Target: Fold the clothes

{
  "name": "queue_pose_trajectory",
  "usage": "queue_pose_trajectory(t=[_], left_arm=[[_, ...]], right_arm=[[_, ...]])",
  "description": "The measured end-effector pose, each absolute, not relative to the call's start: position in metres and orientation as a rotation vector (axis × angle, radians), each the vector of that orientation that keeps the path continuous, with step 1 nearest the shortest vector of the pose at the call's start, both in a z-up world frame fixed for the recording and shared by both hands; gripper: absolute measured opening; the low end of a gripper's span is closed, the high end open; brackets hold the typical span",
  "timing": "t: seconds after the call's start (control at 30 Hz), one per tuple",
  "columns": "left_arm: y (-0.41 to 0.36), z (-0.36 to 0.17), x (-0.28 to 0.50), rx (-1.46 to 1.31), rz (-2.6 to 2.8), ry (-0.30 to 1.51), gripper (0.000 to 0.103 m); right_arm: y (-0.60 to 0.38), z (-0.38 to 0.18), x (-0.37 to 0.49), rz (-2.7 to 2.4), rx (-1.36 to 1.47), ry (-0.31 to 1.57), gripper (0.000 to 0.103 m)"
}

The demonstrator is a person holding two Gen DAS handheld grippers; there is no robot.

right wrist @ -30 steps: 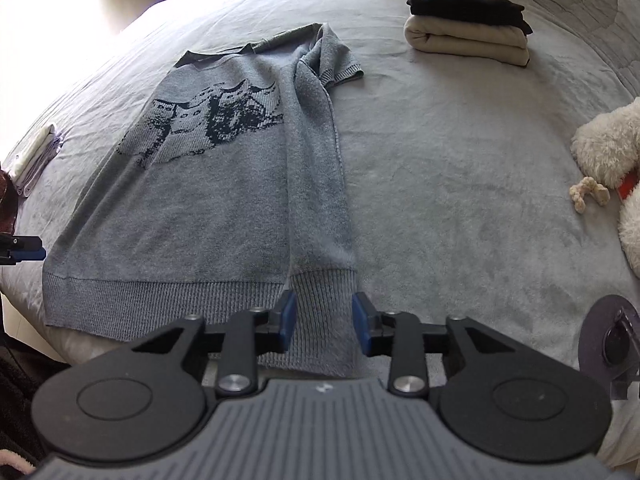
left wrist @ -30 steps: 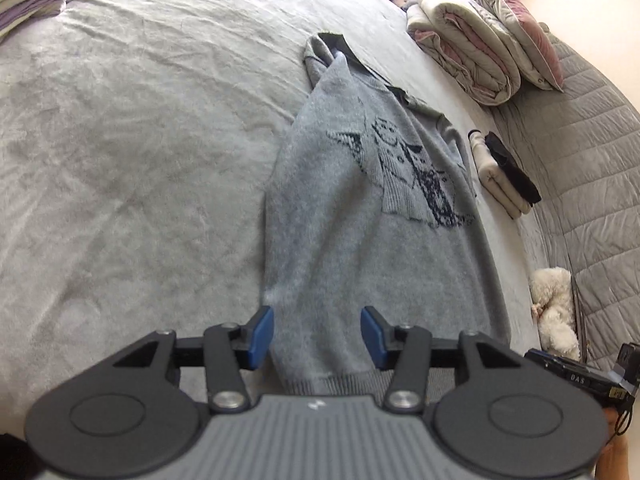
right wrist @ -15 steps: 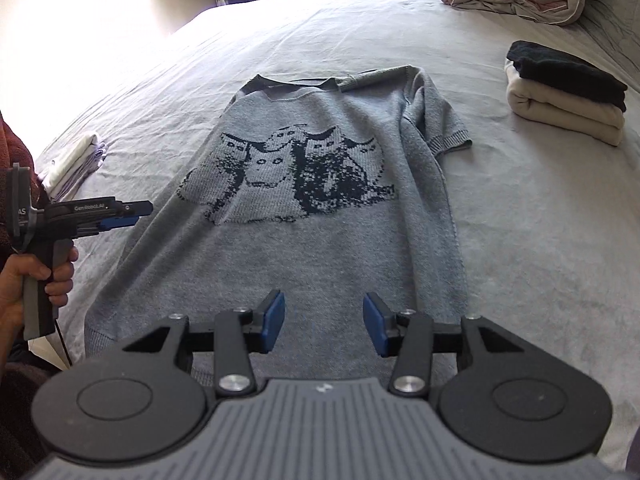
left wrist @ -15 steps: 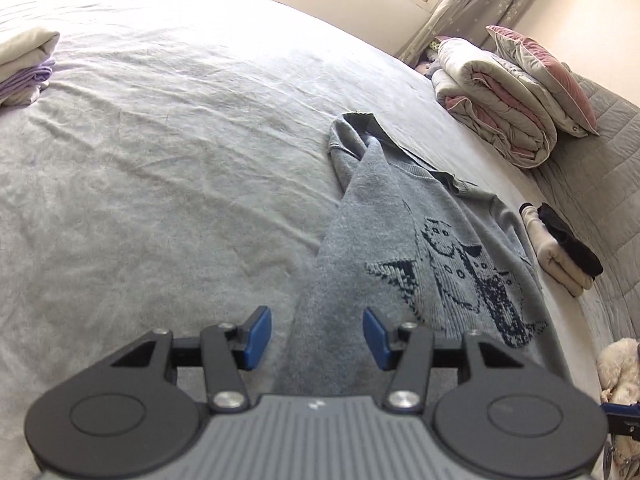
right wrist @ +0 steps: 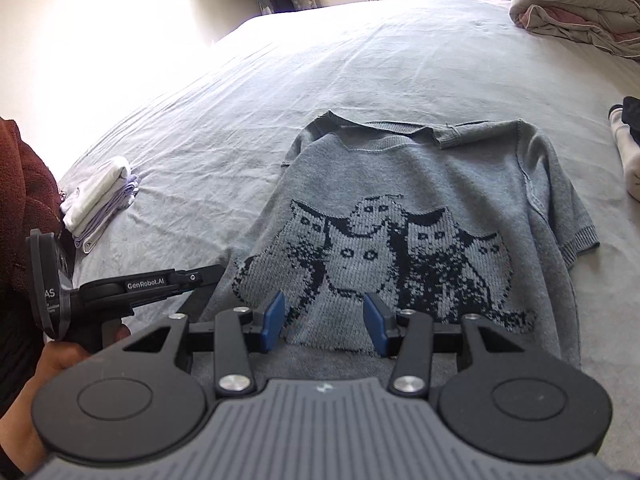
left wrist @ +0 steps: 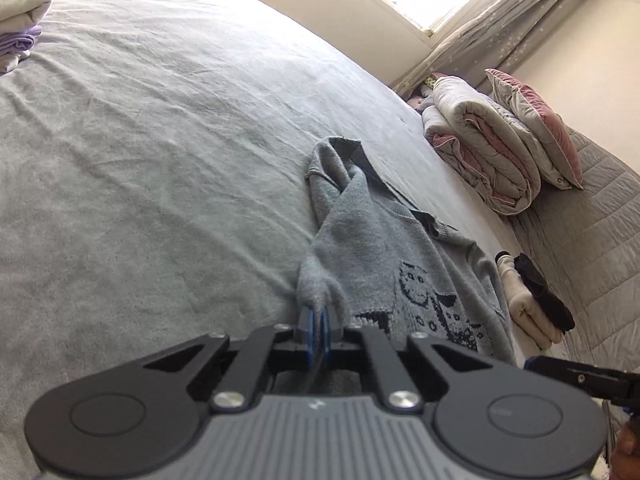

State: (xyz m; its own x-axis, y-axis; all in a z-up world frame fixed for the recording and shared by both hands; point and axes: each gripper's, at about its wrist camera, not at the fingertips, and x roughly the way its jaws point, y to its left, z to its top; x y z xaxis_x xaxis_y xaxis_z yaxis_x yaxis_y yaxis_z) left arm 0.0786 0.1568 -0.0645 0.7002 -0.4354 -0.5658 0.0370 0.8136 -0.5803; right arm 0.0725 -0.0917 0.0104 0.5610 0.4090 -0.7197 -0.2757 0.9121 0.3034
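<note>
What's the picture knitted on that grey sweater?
Dark, owl-like, big-eyed creatures huddled together on the grey sweater; clearest in the right wrist view.

The left gripper had its blue pads pressed together, pinching a fold of grey cloth. The right gripper was held low with its pads wide apart. A hand gripped the left tool's handle.

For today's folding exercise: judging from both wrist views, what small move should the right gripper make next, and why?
Probably close the right gripper on the grey sweater. Its blue pads stand open over the knit, while the left gripper is already shut on the sweater's edge, so the second grip seems all that is missing.
</note>
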Motion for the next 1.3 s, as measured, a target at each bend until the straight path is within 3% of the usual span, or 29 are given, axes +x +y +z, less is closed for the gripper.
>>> queue_pose_trajectory(t=[0.17,0.3,0.73,0.8,0.83,0.93,1.0,1.13,1.3], left_arm=[[0.135,-0.052,0.076,-0.588,-0.427,0.695,0.004],[0.11,-0.053,0.076,-0.558,-0.525,0.714,0.004],[0.086,-0.068,0.09,-0.536,-0.637,0.862,0.007],[0.093,-0.069,0.094,-0.564,-0.637,0.886,0.014],[0.097,-0.07,0.096,-0.576,-0.632,0.894,0.018],[0.108,-0.07,0.101,-0.6,-0.607,0.904,0.02],[0.117,-0.068,0.105,-0.609,-0.573,0.892,0.022],[0.128,-0.066,0.11,-0.607,-0.459,0.874,0.032],[0.124,-0.075,0.119,-0.564,-0.312,0.926,0.032]], right_arm=[[-0.074,0.02,0.101,0.452,0.18,0.849,0.048],[-0.061,0.023,0.122,0.503,0.202,0.833,0.04],[-0.066,-0.042,0.164,0.464,0.313,0.985,0.038],[-0.067,-0.053,0.17,0.458,0.33,1.009,0.024],[-0.075,-0.055,0.168,0.459,0.364,1.01,0.024],[-0.101,-0.055,0.153,0.459,0.463,0.999,0.025],[-0.117,-0.053,0.139,0.45,0.505,0.991,0.032],[-0.144,-0.046,0.099,0.434,0.525,0.971,0.034],[-0.169,-0.047,0.04,0.436,0.479,0.917,0.042]])
